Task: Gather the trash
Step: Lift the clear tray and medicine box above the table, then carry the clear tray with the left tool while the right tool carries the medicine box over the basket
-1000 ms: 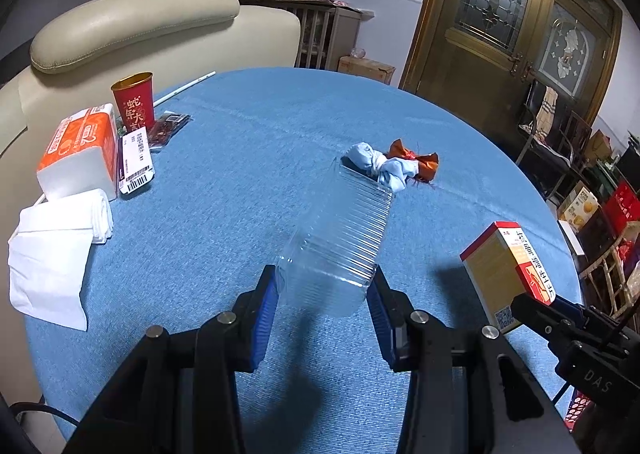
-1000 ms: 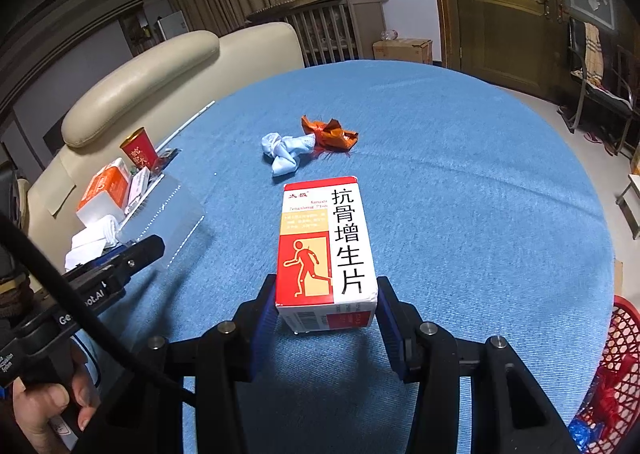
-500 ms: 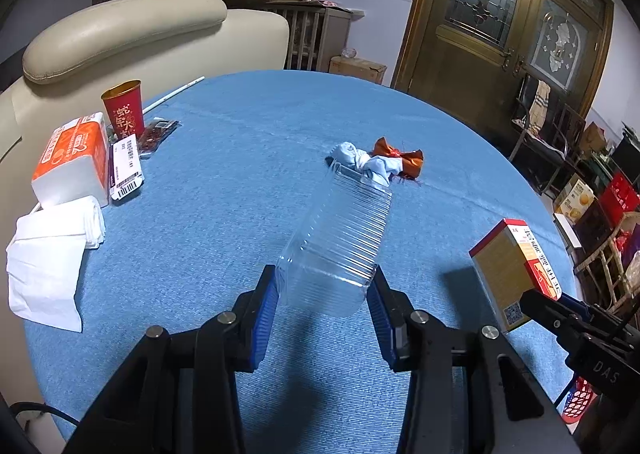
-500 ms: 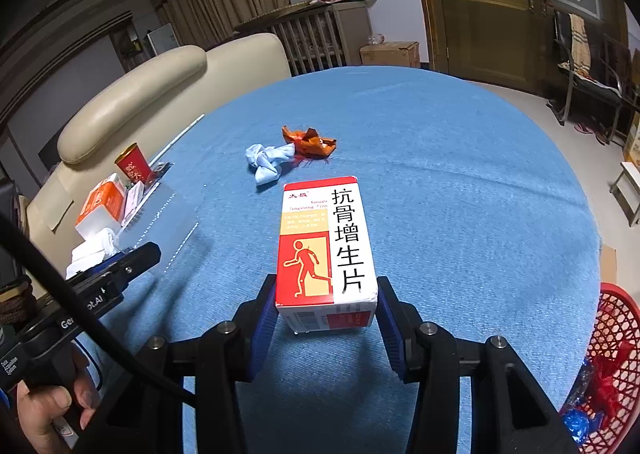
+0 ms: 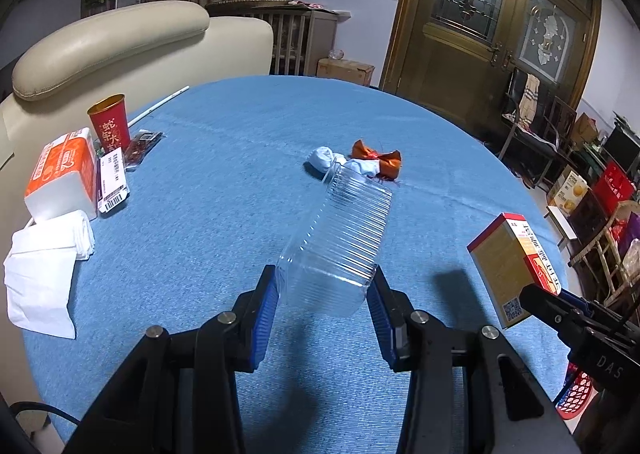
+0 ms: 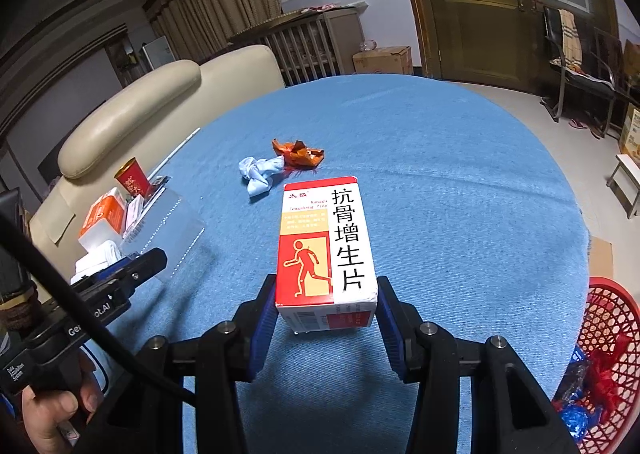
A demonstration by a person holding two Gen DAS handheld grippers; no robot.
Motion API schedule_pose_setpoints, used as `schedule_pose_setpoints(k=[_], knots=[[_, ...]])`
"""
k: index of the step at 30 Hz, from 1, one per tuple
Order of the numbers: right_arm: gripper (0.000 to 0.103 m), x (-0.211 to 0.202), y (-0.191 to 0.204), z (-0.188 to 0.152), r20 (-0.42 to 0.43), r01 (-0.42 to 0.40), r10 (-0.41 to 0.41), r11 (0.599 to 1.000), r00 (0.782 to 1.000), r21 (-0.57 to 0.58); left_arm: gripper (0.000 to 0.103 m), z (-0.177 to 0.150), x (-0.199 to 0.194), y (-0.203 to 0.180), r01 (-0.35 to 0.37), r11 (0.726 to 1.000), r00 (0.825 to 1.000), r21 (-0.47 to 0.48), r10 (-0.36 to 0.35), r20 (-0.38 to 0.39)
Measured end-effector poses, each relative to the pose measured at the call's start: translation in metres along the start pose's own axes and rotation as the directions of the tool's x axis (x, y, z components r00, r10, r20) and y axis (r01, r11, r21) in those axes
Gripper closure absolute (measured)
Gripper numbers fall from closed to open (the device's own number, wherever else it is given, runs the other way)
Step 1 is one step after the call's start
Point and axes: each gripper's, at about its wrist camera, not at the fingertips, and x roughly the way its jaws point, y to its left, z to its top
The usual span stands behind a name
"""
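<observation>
Item: left gripper (image 5: 323, 296), closed on a clear ribbed plastic bottle (image 5: 340, 242) held above the blue table (image 5: 224, 157); right gripper (image 6: 326, 308), closed on a red-and-white medicine box (image 6: 326, 246). Destination, judged: red basket (image 6: 612, 318) beside the table's right edge. Risks: thin bottle may buckle and slip; either item could strike the rim and fall outside.

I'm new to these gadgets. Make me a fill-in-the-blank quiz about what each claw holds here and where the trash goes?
1. The left gripper is shut on a clear plastic ____.
2. The right gripper is shut on a red-and-white medicine ____.
3. The tablecloth is ____ in colour.
4. The red basket stands off the table's ____ side.

Missing words: bottle; box; blue; right
</observation>
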Motion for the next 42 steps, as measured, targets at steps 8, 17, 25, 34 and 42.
schedule_pose_setpoints(k=[8,17,25,34,42], knots=[[0.053,-0.007,-0.01,-0.003,0.01,0.0,0.0,1.0,1.0,0.029,0.058,-0.001,0.0,-0.011,0.01,1.0,1.0,0.025,-0.01,-0.002],[0.053,-0.015,-0.02,-0.004,0.024,0.007,-0.008,0.999,1.0,0.05,0.058,-0.002,0.0,-0.022,0.026,0.998,1.0,0.049,-0.026,-0.002],[0.053,-0.024,-0.028,-0.006,0.039,0.016,-0.018,0.998,0.999,0.069,0.058,-0.001,-0.003,-0.04,0.055,0.995,0.998,0.088,-0.056,0.006],[0.053,-0.037,-0.043,-0.01,0.055,0.035,-0.041,0.994,0.998,0.099,0.058,-0.002,-0.004,-0.066,0.093,0.986,0.996,0.135,-0.094,0.004],[0.053,-0.056,-0.064,-0.015,0.074,0.062,-0.073,0.987,0.995,0.146,0.058,-0.003,-0.006,-0.085,0.123,0.977,0.992,0.172,-0.124,0.0]])
